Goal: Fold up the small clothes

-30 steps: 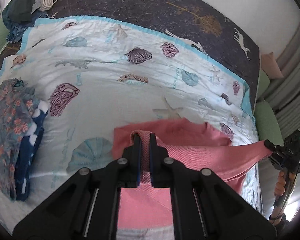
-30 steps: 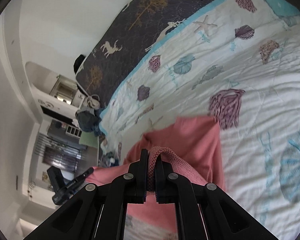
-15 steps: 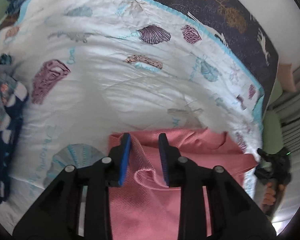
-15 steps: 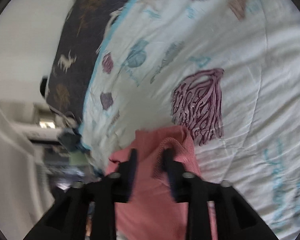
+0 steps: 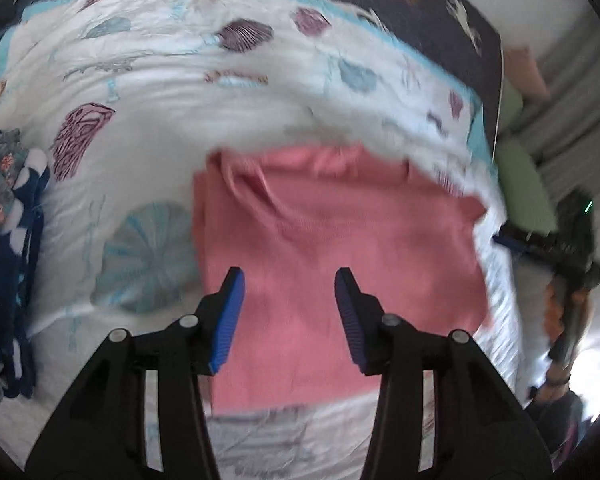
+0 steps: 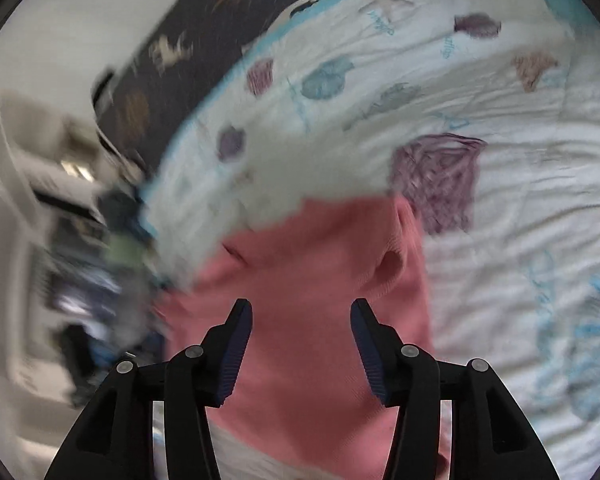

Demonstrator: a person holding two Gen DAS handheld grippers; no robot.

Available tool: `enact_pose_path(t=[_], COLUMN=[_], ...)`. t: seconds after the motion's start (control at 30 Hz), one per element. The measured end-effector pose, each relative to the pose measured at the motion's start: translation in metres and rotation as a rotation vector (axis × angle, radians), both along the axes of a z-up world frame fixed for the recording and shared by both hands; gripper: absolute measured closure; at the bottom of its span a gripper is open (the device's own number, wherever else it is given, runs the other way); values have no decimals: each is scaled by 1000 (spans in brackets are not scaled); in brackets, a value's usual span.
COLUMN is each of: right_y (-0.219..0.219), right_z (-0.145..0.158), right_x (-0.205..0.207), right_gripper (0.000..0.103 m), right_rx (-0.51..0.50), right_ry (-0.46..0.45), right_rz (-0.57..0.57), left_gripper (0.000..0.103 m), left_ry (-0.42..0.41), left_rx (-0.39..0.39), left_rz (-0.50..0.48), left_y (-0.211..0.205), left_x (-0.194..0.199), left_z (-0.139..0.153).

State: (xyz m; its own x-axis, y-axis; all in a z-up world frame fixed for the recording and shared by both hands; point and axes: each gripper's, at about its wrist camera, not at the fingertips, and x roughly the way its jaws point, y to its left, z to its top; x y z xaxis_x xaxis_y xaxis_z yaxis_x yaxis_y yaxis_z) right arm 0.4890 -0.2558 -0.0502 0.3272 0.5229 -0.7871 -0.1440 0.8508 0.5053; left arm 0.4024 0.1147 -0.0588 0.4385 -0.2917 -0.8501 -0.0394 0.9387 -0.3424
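Now one pink garment (image 5: pixel 332 240) flat on the quilt (image 5: pixel 180 92), two grippers' jaws both released, left gripper (image 5: pixel 288 312), right gripper (image 6: pixel 300 344).

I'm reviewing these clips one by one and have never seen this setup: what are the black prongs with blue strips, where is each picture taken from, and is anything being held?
There is no robot arm here. A person holds a two-finger tool in each hand, and each tool carries a fisheye camera that looks along its fingers. One picture comes from the left gripper, the other from the right gripper. The blue strips are the pads on the fingers. Both views are blurred. A pink garment lies on a white seashell-print quilt spread on a bed. At the left lies a stack of patterned blue clothes. Both pairs of fingers stand open above the garment, so nothing is held.
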Motion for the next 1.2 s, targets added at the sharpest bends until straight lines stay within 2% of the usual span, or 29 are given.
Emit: enact_pose_path(t=[0.1,0.13,0.17,0.27,0.33,0.4,0.5,0.57,0.67,0.77,0.87,0.93,1.0,1.1,1.2], right_y=[23,30,35,47,57,67,76,79,75,63,57,65,81,111,147], right_z=[-5,-13,-20,-40,-48,-49,-44,-36,-18,-3,5,14,19,12,3], right_x=[-18,-19,-18,-4,6,16,33,45,66,80,77,57,30,-3,-32], right_gripper=[50,50,50,50,51,51,52,52,52,52,52,52,49,42,41], right_rx=[-229,-307,-330,-386,-507,-562,-583,-574,-511,-446,-334,-302,-369,-413,-464], right_ry=[-78,-72,-59,-45,-83,-120,-152,-177,-244,-276,-272,-349,-408,-376,-419], right_rz=[106,139,148,150,124,105,64,32,-54,-170,-160,-68,18,142,284], left_gripper=[48,48,46,44,44,44,44,44,43,43,43,43,43,43,42], left_ry=[11,12,12,34,57,88,98,67,15,5,-13,-13,-21,-25,-23], left_rx=[110,133,155,153,129,112,78,-20,-131,-158,-249,-275,-207,-25,35], left_rz=[-65,-72,-71,-40,4,31,78,102,137,169,196,187,174,144,84], left_y=[-23,-26,-30,-34,-31,-30,-27,-21,-10,-1,14,24,29,31,31], left_x=[-2,0,5,27,46,68,89,99,115,128,129,121,105,73,28], left_z=[-12,-14,-17,-25,-31,-38,-40,-32,-19,-13,-10,-8,-5,-2,-7])
